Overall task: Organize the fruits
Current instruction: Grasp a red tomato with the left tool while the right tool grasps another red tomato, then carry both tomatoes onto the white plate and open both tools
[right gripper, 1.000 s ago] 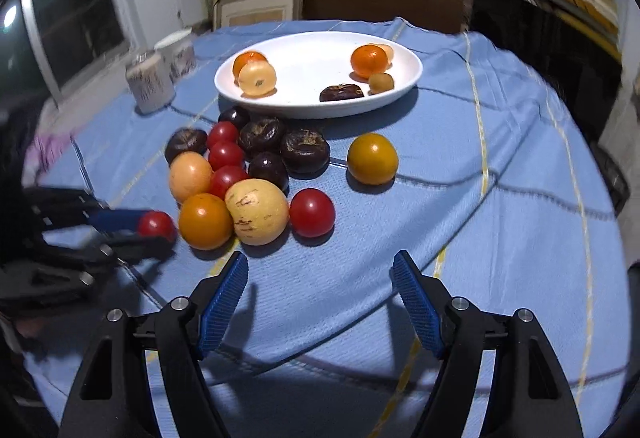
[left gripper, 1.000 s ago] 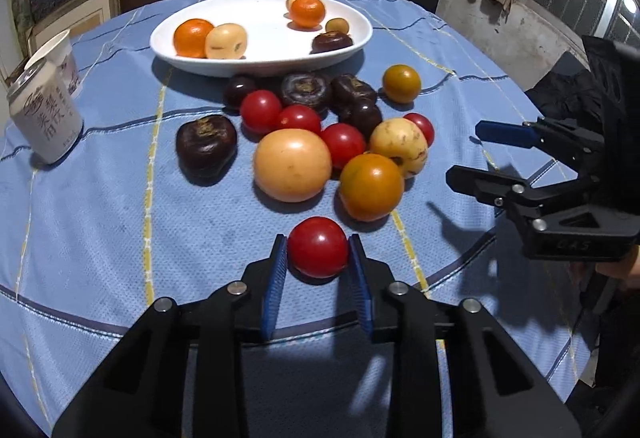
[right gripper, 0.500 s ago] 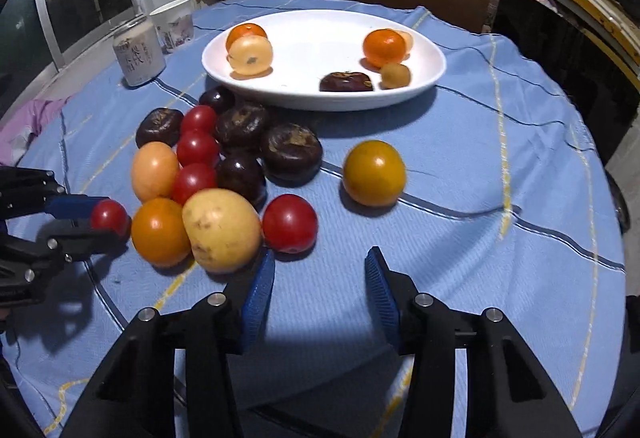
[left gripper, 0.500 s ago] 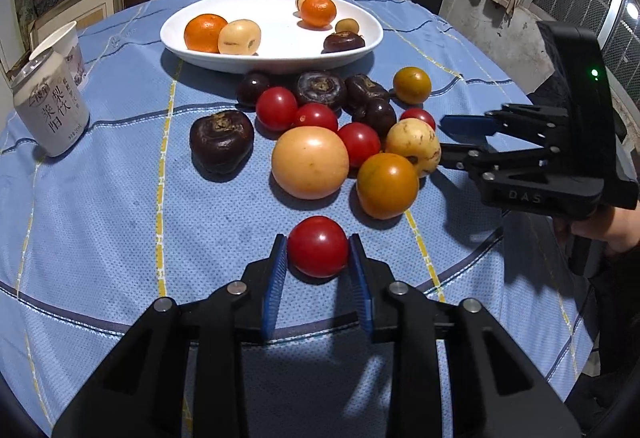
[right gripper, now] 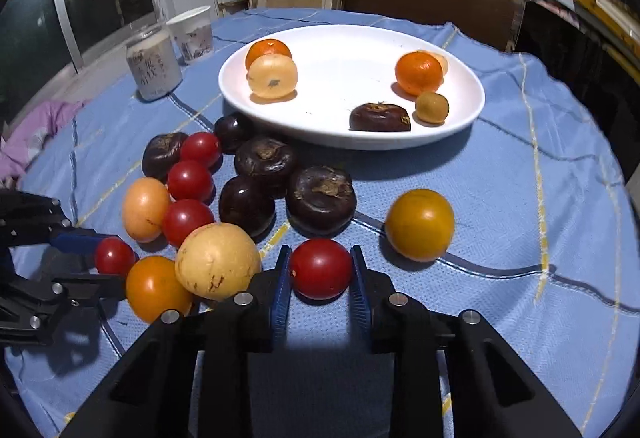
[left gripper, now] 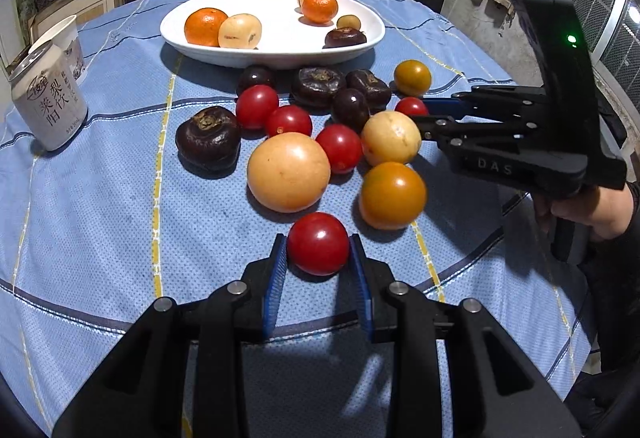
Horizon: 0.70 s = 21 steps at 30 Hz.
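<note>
The left gripper (left gripper: 318, 258) has its blue ribbed jaws closed against both sides of a small glossy red tomato (left gripper: 318, 243), which sits on the blue cloth-covered bench (left gripper: 100, 206) at the near edge of the fruit cluster. The right gripper (right gripper: 320, 274) has just been closing its jaws, and they now press on both sides of a second small red tomato (right gripper: 321, 268), smooth and shiny with a bright highlight, also resting on the cloth; in the left wrist view that tomato (left gripper: 411, 106) shows only as a red sliver at the tip of the right gripper (left gripper: 424, 112), which a hand (left gripper: 588, 210) holds by its black handle.

Loose on the bench between the two held tomatoes lie a large pale orange round fruit (left gripper: 288, 172), a yellowish speckled round fruit (right gripper: 218, 261) touching the right gripper's left finger, a deep orange tomato-like fruit (left gripper: 393, 195), three more red tomatoes and several dark purple-brown wrinkled fruits (right gripper: 321, 198). An amber-orange round fruit (right gripper: 419, 224) sits apart on the right of the right wrist view.

Beyond the cluster stands a white oval ceramic plate (right gripper: 340, 38) holding two tangerines, a pale yellow fruit, a small tan fruit and one dark wrinkled fruit. A white drink can (left gripper: 48, 106) and a white paper cup (right gripper: 191, 32) stand together at the bench's left edge.
</note>
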Tool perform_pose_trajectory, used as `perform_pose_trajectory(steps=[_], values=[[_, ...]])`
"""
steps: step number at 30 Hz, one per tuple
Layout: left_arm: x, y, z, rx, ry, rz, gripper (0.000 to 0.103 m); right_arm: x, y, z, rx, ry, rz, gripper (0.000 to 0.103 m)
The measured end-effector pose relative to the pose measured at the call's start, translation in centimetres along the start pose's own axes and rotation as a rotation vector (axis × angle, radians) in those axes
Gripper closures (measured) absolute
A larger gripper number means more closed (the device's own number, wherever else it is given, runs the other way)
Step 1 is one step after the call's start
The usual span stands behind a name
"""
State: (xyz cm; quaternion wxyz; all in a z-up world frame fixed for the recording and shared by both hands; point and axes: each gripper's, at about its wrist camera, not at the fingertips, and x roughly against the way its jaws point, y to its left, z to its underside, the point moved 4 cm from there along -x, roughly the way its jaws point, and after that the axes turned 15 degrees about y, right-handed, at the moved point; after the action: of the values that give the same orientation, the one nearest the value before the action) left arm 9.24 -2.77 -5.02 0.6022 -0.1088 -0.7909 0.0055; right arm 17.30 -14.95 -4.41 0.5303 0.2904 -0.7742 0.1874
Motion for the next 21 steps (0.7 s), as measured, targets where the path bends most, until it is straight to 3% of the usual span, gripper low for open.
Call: perform_pose_trajectory(steps=[11,21], values=[[1.9,0.2,0.2,0.001,-0.048,-0.023,0.074,3.5,-0.7,2.5,-0.068,-0.049,-0.006,0.074],[5.0,0.7,-2.2,-0.019,-0.111,-0.034,0.074,7.1,-1.6,1.8,-0.104,-0.13,-0.021,0.074]])
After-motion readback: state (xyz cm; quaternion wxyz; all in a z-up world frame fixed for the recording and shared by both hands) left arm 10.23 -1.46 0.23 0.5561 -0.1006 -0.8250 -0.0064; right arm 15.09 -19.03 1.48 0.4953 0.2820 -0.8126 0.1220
